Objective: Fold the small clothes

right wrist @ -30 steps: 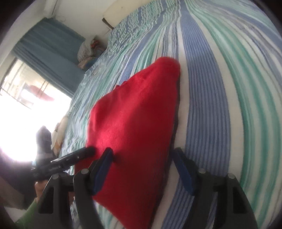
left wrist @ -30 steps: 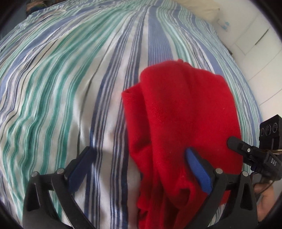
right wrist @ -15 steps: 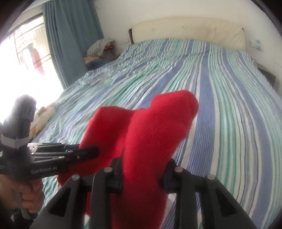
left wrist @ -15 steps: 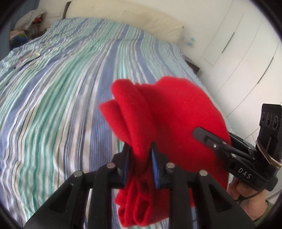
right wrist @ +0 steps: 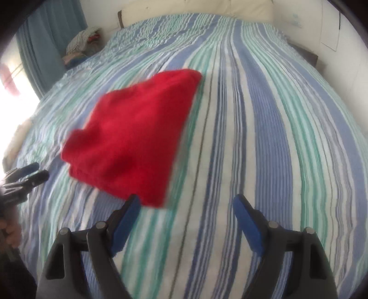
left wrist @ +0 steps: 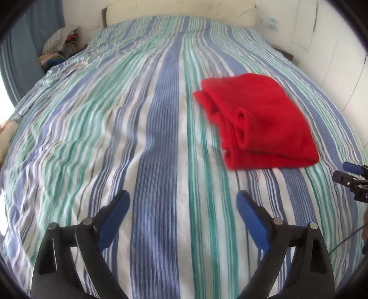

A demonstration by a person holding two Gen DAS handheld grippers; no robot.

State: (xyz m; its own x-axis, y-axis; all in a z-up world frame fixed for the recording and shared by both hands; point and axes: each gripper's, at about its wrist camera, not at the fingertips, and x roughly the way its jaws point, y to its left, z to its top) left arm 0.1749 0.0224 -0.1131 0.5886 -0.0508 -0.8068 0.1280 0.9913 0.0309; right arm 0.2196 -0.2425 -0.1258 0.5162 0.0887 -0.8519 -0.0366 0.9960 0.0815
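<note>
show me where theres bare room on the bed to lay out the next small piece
Widest free patch: the striped bedspread left of the folded red garment, running up to the headboard. A bare strip also lies between the garment and the open left gripper. Tighter right of the garment, where the open right gripper reaches in.

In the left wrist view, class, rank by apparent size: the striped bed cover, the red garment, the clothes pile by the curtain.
1. Striped bed cover
2. Red garment
3. Clothes pile, though distance shrinks it.

No writing can be read anywhere; a mark on the right tool (left wrist: 355, 184) is cut off at the frame edge.
</note>
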